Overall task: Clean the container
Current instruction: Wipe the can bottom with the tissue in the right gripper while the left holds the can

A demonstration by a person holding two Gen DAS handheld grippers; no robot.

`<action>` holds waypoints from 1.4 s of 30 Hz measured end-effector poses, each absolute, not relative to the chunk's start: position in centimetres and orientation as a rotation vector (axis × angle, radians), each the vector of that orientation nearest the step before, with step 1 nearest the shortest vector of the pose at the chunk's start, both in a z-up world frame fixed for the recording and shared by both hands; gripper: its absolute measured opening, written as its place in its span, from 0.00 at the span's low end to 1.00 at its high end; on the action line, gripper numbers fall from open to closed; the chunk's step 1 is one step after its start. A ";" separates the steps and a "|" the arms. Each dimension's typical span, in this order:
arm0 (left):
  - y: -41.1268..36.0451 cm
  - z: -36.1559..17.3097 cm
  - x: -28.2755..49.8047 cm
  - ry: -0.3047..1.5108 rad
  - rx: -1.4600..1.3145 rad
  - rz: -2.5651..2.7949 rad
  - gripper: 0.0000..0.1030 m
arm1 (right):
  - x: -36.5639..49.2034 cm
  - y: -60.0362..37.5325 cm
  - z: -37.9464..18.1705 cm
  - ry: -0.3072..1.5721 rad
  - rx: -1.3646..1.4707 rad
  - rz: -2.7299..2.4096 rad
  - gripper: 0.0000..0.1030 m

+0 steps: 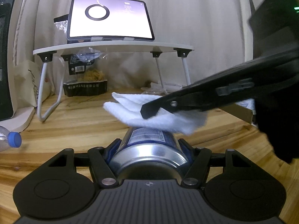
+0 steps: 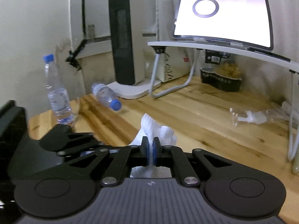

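Left gripper (image 1: 149,145) clamps can (image 1: 149,149); right gripper (image 2: 151,149) pinches cloth (image 1: 158,115) on it. Advice: firm full-length strokes.

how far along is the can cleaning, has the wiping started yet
Done: the left gripper is clamped on the blue-labelled metal can, and the right gripper has pinched the white cloth. In hand: the cloth lies over the can's far end, so wiping looks underway. Left: the near end by the fingers is still uncovered. Whether it's clean, I can't tell.
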State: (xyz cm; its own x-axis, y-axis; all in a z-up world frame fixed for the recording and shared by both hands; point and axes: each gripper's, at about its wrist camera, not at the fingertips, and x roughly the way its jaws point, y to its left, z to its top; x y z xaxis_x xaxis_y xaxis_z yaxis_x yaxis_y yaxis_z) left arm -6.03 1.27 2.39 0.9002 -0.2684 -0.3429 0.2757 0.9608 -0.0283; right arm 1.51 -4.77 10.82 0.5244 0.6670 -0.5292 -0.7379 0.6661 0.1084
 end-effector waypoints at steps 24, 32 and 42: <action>1.4 2.4 -6.1 0.342 0.008 -0.305 0.65 | -2.7 -6.5 11.4 0.623 0.000 0.943 0.08; 1.1 2.4 -6.3 0.335 0.023 -0.305 0.65 | 1.5 -7.1 10.3 0.584 -0.056 0.753 0.08; 1.1 2.4 -6.4 0.324 0.027 -0.293 0.65 | -0.6 -3.8 11.1 0.581 -0.020 0.947 0.08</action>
